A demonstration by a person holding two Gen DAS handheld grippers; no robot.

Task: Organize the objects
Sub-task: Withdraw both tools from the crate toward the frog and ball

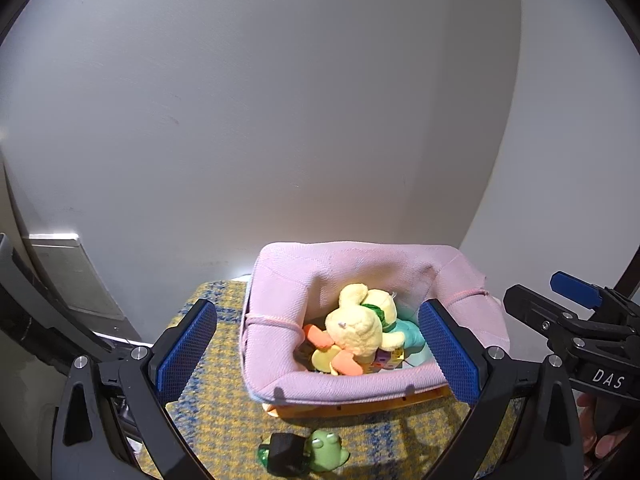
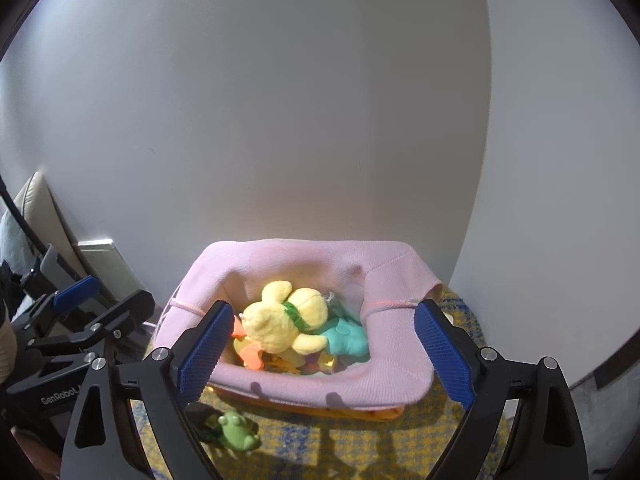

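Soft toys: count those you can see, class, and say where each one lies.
2: a yellow plush on top in the pink basket, a teal plush beside it. Others may be buried.

Pink knitted cloth basket [image 1: 360,384]; fuzzy yellow plush toy [image 1: 356,328]; glossy green frog [image 1: 326,454]; woven rug [image 1: 216,412]
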